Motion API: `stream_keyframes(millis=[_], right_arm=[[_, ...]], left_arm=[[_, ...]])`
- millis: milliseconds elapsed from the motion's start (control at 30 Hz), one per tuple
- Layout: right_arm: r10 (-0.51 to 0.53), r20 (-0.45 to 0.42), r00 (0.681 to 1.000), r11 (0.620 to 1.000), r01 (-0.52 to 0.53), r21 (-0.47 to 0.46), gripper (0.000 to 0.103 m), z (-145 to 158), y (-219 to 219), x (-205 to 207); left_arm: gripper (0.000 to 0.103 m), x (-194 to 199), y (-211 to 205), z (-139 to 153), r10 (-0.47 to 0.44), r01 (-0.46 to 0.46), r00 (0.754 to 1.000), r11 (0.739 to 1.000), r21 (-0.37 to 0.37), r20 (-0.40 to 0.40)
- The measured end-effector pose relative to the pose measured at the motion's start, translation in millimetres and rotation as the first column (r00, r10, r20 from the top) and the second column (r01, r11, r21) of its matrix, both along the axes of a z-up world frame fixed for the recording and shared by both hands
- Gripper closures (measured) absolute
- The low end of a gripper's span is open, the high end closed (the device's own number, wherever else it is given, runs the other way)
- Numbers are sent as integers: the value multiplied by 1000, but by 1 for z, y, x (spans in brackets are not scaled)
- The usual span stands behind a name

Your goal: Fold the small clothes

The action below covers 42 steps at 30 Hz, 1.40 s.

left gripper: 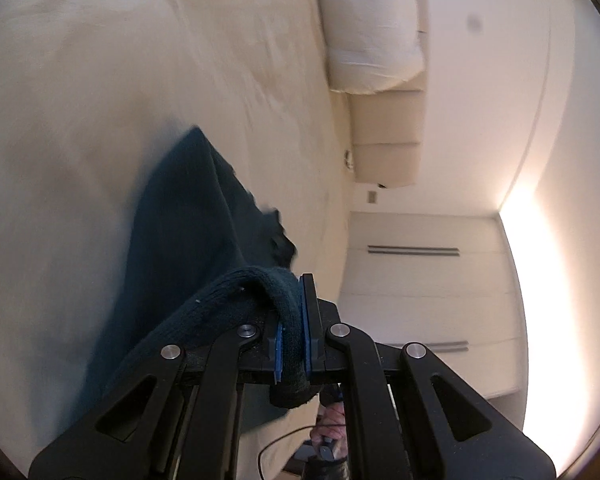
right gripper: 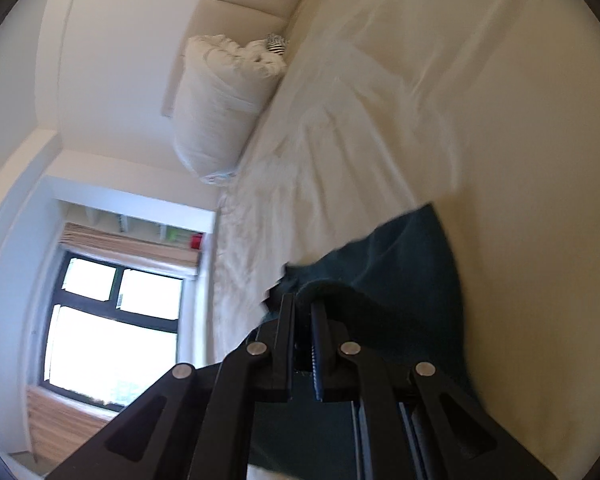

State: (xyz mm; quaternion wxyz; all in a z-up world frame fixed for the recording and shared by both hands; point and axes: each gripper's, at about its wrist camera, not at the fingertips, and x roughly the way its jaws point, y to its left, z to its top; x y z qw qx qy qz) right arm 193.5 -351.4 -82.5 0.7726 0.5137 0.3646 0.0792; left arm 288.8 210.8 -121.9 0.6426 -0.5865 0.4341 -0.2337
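Note:
A dark teal knitted garment (left gripper: 188, 216) hangs over a cream bed sheet (left gripper: 80, 100). My left gripper (left gripper: 291, 300) is shut on its thick ribbed edge, which is pinched between the blue pads (left gripper: 306, 320) and droops below them. In the right wrist view the same garment (right gripper: 400, 280) stretches away from my right gripper (right gripper: 302, 308), which is shut on another edge of it. The cloth spans between the two grippers, lifted off the bed. Both views are rolled sideways and blurred.
A white pillow (left gripper: 368, 28) lies against the padded headboard (left gripper: 388, 136). A pale wardrobe (left gripper: 428, 280) stands beyond the bed. In the right wrist view, a second pillow (right gripper: 220, 108), a window (right gripper: 116, 328) and a rumpled sheet (right gripper: 340, 128) appear. A hand (left gripper: 330, 428) shows below.

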Motion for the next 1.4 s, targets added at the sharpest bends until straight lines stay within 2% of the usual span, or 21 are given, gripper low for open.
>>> stream_keyframes(millis=[133,167,233,267,300,367,433,500,600,667,733,800,833,933,1000,1033,1100,1167,1267,1333,1400], right_arm=[[-34,-36,999,999,34,4,94,-22,-9,20],[-43,-48,998,999,43,7,91,-28,-12,24],[-56,-79,995,998,57,10,90,-42,-18,32],[-61,-97,993,998,62,13,87,-48,-20,33],[-63,-112,992,998,65,11,78,-54,-21,33],[-76,-106,992,997,79,25,62,-59,-23,29],[-100,-63,993,995,101,22,58,-57,-26,19],[-124,-60,990,992,123,-14,55,-52,-30,15],[-161,-46,986,985,158,-70,55,-37,-35,6],[-152,-21,988,976,147,-161,55,-19,-31,3],[-111,-17,994,960,103,-261,55,-6,-22,4],[-80,-21,997,930,67,-361,55,5,-11,2],[-81,-20,996,906,65,-418,55,9,-7,-3],[-70,-49,996,853,35,-520,55,10,4,-17],[-11,-65,998,835,-27,-549,55,8,13,-27],[7,-80,997,818,-52,-573,55,6,16,-31],[27,-113,993,795,-90,-600,55,2,20,-39],[17,-134,991,795,-95,-599,55,-3,18,-51],[-4,-145,989,813,-81,-576,55,-9,11,-76],[1,-162,987,829,-92,-552,55,-12,15,-79],[13,-177,984,848,-105,-520,55,-17,11,-86]], left_arm=[[98,29,-2,-17,5,-4,1000,1000,24,-30],[97,32,-2,-20,4,-3,999,1000,29,-32],[91,37,-3,-30,8,-7,999,1000,30,-43],[81,40,1,-38,16,-16,998,1000,-1,-58],[62,42,4,-43,23,-25,998,999,-25,-66],[35,45,16,-48,72,-76,996,994,-75,-49],[26,45,24,-44,104,-106,994,991,-84,-27],[16,43,34,-36,136,-137,991,990,-45,-10],[15,36,40,-23,149,-149,989,988,30,0],[15,32,34,-8,125,-131,990,986,103,60],[15,23,18,11,74,-100,990,969,225,118],[15,11,-3,26,5,-57,986,949,309,168],[15,3,-13,32,-32,-38,982,934,356,188],[15,-20,-41,42,-122,-15,972,822,569,201],[15,-31,-53,40,-153,-13,966,775,632,208],[15,-37,-57,38,-155,-19,967,753,658,204],[15,-49,-57,30,-145,-21,971,738,675,188],[15,-67,-45,29,-131,-36,973,730,682,191],[15,-89,-31,23,-119,-48,973,731,680,196],[17,-107,-20,19,-140,-26,973,723,691,183],[27,-116,-20,14,-172,5,971,711,704,167]])
